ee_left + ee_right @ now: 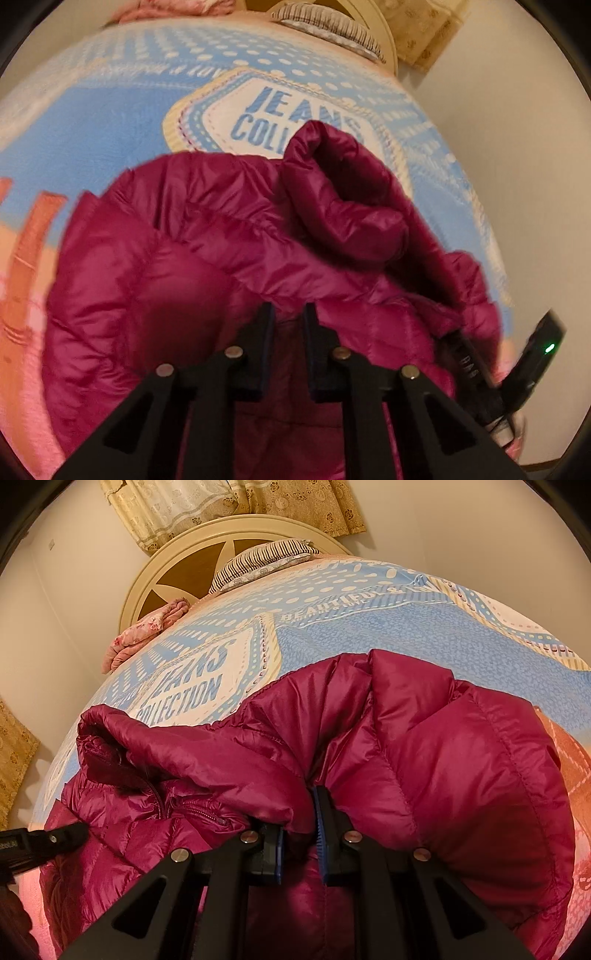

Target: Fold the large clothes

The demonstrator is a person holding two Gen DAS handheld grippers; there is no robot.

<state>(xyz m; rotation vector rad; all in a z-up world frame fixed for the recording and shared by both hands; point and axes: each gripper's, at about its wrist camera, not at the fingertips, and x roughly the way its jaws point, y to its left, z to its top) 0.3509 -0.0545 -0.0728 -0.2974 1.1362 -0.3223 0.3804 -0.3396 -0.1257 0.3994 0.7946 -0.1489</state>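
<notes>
**Mia:** What do you see from the left wrist?

**Tom:** A big puffy dark pink jacket (207, 258) lies on the bed. The blue bedspread (110, 129) under it has a white patch with letters in the upper middle. The left gripper (289, 317) is at the bottom middle. Its jaws are nearly closed, with a thin gap. They sit over the jacket, but I cannot tell if they pinch any cloth. The picture is a bit blurry. The other black gripper pokes in at the lower right.

**Mia:** And from the right wrist?

**Tom:** The jacket (424, 757) fills the lower half. Its sleeve (166, 738) is folded across on the left. The right gripper (295, 812) is at the bottom middle. Its jaws are squeezed tight on a bunched fold of the jacket. A striped pillow (258, 565) leans by the round headboard (177, 554) at the top. A pink flowery cloth (144, 635) sits at the upper left.
</notes>
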